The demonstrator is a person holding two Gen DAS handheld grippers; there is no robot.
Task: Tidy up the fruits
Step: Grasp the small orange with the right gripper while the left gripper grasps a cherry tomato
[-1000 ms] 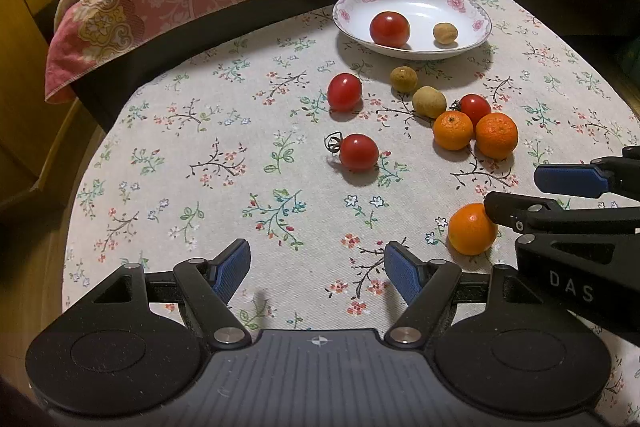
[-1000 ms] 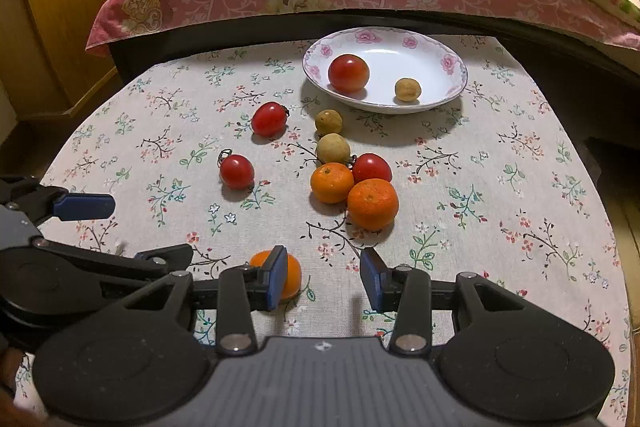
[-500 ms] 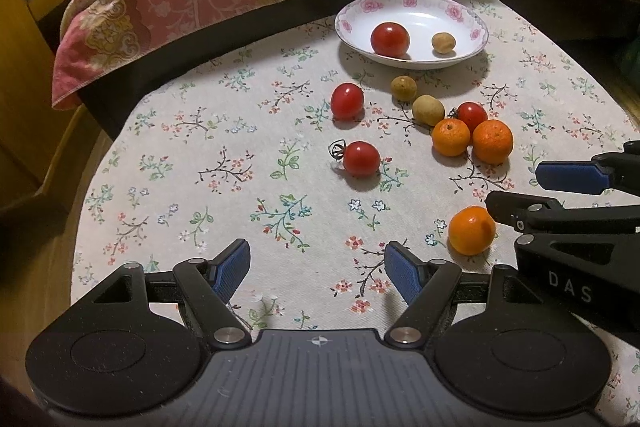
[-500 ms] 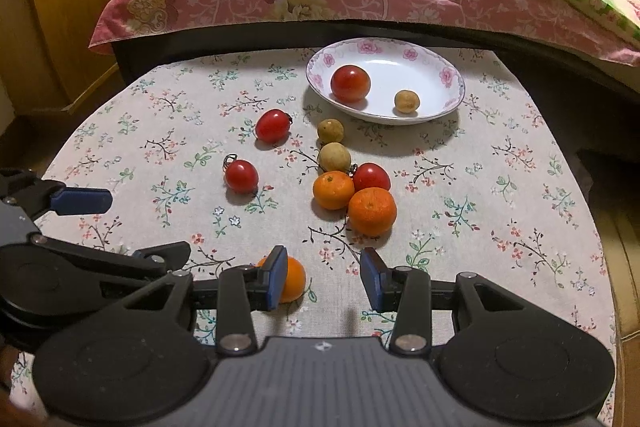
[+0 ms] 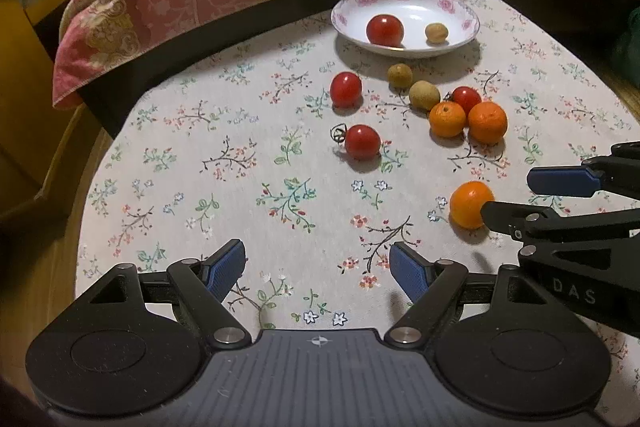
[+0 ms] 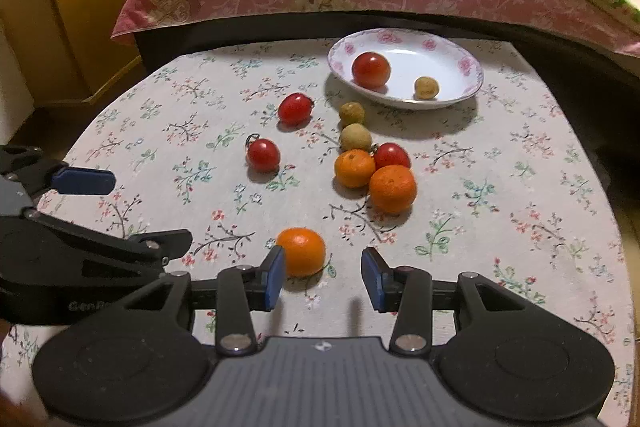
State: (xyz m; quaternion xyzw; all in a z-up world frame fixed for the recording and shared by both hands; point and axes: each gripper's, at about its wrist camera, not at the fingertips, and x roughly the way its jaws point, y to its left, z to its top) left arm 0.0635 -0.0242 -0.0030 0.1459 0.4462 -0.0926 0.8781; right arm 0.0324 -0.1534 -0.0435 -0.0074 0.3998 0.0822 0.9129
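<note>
right claw (image 6: pixel 323 278) gapes beside lone orange (image 6: pixel 301 251) on tablecloth (image 6: pixel 500 187).

Left gripper (image 5: pixel 316 269) jaws wide, just been opening, nothing between; right gripper (image 6: pixel 324 277) parted, angled downward.

We count four glossy red round tomatoes (image 6: pixel 263 155), three round orange tangerines (image 6: pixel 301 251) and three small tan-brown round longans (image 6: pixel 351 114). We also see one white floral-rimmed ceramic plate (image 6: pixel 460 53) and two black two-finger grippers with blue pads (image 6: pixel 323 273).
</note>
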